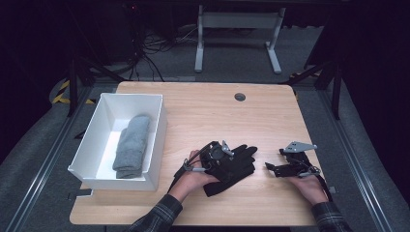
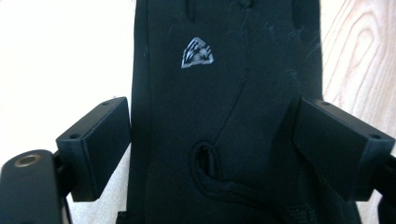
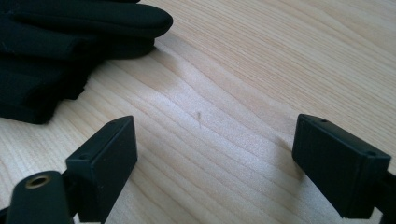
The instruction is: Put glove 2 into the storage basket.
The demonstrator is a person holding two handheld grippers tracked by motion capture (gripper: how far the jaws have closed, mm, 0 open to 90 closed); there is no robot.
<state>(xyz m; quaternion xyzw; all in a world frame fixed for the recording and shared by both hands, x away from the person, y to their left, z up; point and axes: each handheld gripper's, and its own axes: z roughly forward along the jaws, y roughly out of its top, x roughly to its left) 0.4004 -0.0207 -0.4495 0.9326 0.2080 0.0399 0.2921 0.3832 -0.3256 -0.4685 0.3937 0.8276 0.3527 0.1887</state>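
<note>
Black glove (image 1: pixel 231 166), flat on the pale wood table (image 1: pixel 212 111), palm-side seam and a small silver crest (image 2: pixel 196 52) on its back facing up. It lies just right of the white bin (image 1: pixel 107 107) and toward the near edge, apart from the bin wall. In the right gripper view it looks to be more than one layer of black fabric stacked; whether that is a pair I cannot tell.

Left gripper (image 1: pixel 221 153) sits over the glove's cuff end. Jaws stand wide, one on each side of the glove; the left pad clear of the fabric, the right pad close against the edge, not pinching. No grip.

Right gripper (image 1: pixel 276 167) is right of the glove, near but apart, low over bare wood. Jaws spread wide, nothing between them but table grain. Glove fingertips (image 3: pixel 116 18) point toward it.

Inside the bin: a folded grey cloth item (image 1: pixel 131 145), lying lengthwise along the bin's right wall, well left of the glove.
</note>
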